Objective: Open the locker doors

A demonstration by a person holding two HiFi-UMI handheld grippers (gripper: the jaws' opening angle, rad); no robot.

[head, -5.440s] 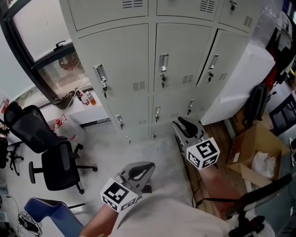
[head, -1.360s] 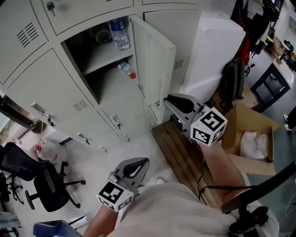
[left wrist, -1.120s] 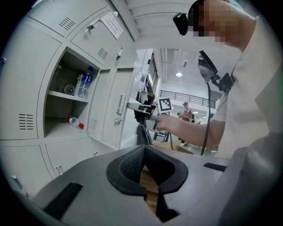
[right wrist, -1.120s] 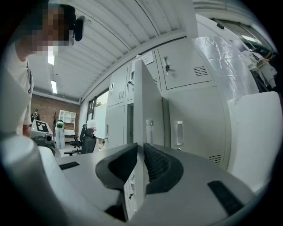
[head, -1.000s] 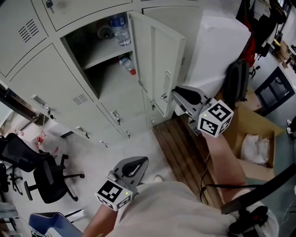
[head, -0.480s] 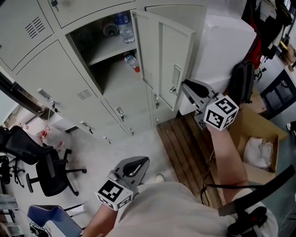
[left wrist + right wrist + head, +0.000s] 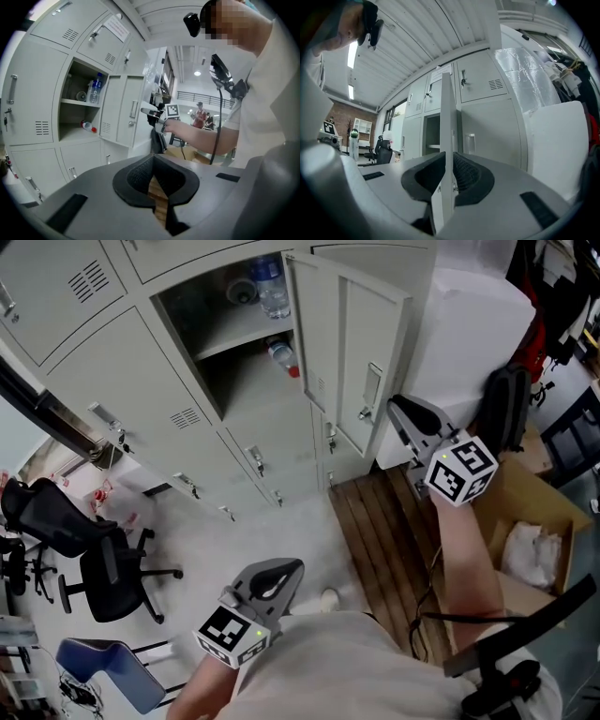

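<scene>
Nearby, a white panel leans against the lockers' right end, with a black backpack propped at its foot. An open cardboard box sits further right. A wooden slatted platform lies on the floor under the swung-out door. To the left stand a black office chair and a blue chair, well apart from the lockers.

The locker door belongs to a middle-row compartment near the bank's right end. It stands out from the front at a wide angle, hinged on its right side, with the white panel close behind it. It is pale grey, with a recessed handle near its free edge. The open compartment holds an upright water bottle on its shelf and a red-capped bottle lying below. The neighbouring doors are closed.

The right gripper is clamped on the door's free edge, the thin sheet pinched between both pads. The left gripper hangs low by the person's torso, jaws together with nothing in them.
</scene>
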